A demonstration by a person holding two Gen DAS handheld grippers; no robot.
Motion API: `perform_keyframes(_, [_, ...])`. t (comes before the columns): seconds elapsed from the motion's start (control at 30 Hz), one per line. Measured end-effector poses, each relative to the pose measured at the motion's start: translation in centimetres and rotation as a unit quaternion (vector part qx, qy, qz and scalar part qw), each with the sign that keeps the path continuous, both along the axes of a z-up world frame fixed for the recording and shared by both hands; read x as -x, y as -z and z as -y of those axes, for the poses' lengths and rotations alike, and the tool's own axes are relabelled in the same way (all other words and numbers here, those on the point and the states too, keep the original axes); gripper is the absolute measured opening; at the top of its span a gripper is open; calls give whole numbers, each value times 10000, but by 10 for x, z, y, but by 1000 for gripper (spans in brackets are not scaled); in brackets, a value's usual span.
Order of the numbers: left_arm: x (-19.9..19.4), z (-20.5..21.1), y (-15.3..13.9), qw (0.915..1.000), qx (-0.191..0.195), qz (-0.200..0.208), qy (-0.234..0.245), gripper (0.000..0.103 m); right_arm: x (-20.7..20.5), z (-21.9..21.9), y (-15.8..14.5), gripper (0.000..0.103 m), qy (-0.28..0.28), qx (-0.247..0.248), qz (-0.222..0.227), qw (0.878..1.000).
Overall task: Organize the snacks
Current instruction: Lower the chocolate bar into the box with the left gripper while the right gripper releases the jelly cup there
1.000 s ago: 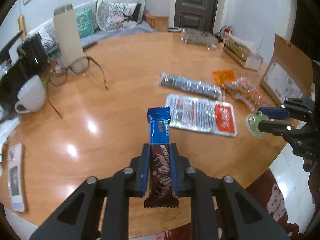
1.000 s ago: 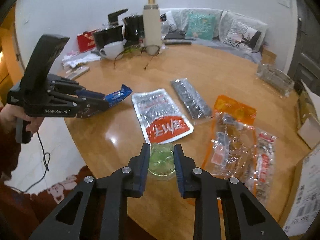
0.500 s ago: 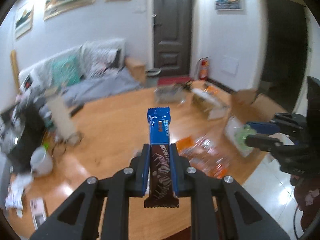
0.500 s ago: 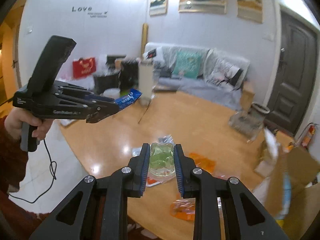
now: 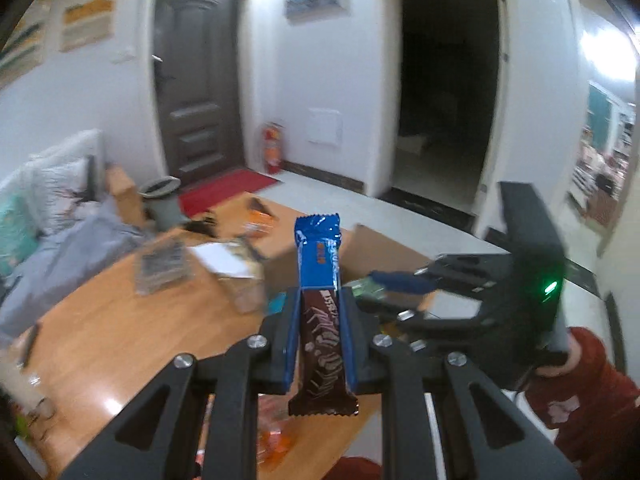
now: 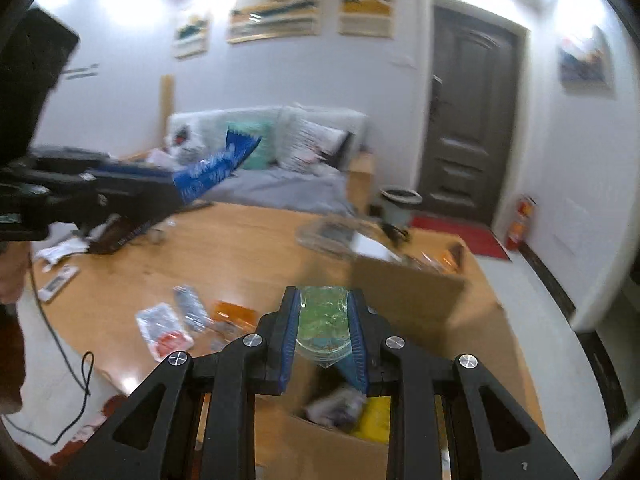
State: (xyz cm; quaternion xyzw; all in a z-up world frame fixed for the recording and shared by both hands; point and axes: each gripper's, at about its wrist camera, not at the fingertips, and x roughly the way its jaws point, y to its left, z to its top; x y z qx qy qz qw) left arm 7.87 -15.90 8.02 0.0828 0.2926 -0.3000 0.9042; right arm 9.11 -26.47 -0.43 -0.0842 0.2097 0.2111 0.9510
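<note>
From my remote seat I see white walls [image 6: 304, 76] hung with landscape pictures [image 6: 276, 10], a dark panelled door [image 6: 466, 120], and a red fire extinguisher [image 5: 273, 148] beside it. A red mat [image 5: 228, 194] lies on pale floor tiles. A sofa [image 6: 280, 168] with cushions (teal and white) stands behind the round wooden worktop [image 6: 248, 256]. Ceiling lights glare overhead.

You can't read anything for certain here: the bar [image 5: 322, 320] wrapper carries white lettering and a small orange mark, perhaps a brand, but blur leaves it illegible, as is the dark lettering on the wall [image 6: 80, 72].
</note>
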Motion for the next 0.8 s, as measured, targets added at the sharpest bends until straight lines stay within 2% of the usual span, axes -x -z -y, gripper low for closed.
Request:
perform_keyframes(0.17, [-47,67,34,9969,-514,-522,288,16,-22,37,30,20,330,-6,-450,9984])
perform_keyframes(0.33, [-76,104,74,9898,-878,-1062,368,16,-36,63,50,20,423,32,-748,9963])
perform_keyframes(0.6, [-90,109,101,9850,-926,-1431,253,19,-53,77,70,20,451,-6,-1038,9936])
perform_keyframes(0.73, [-90,102,96,9862,-929,-1355,214,33,-55,78,69,21,442,-8,-1095,9930])
perform_keyframes(0.8, [-89,97,93,9871,-884,-1317,193,35,-49,77,66,22,440,-23,-1093,9930])
